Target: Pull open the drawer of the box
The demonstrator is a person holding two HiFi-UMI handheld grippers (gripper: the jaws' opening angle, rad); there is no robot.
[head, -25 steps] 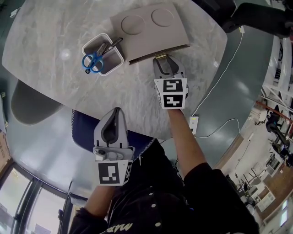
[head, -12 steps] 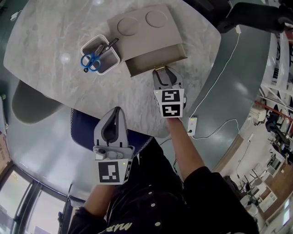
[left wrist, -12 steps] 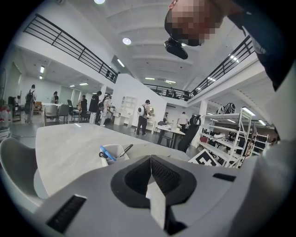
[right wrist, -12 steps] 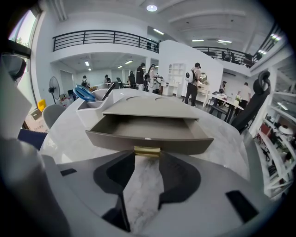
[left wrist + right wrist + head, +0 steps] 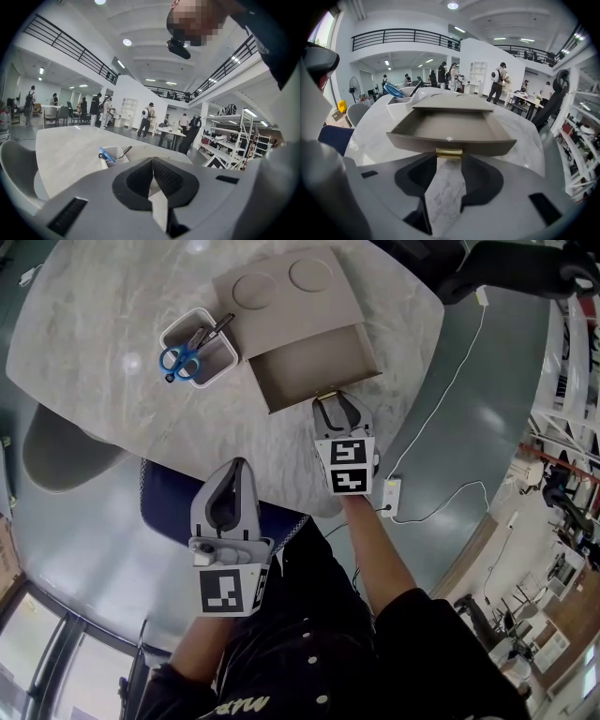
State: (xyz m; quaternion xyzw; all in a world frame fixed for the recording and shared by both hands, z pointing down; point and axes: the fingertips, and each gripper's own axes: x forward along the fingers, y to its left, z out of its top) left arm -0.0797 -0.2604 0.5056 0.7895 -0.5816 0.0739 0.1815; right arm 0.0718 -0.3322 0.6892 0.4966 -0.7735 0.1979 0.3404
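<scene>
The head view looks steeply down on the table point(image 5: 94, 381) from above; the right gripper view sits low and near, facing the open drawer point(image 5: 445, 124); the left gripper view looks across the table (all three share the white tub point(image 5: 115, 157)).

Bright, even light, sharp, fisheye-warped edges

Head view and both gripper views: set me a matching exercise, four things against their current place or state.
Things:
1. taupe box drawer
2. blue-handled scissors
3. small brass drawer handle
4. left gripper

Places or states:
A. standing in the white plastic tub
B. open, with nothing inside
C. shut on nothing, short of the grey marble table
D. clamped in the right gripper

Pairs: 1-B, 2-A, 3-D, 4-C
</scene>
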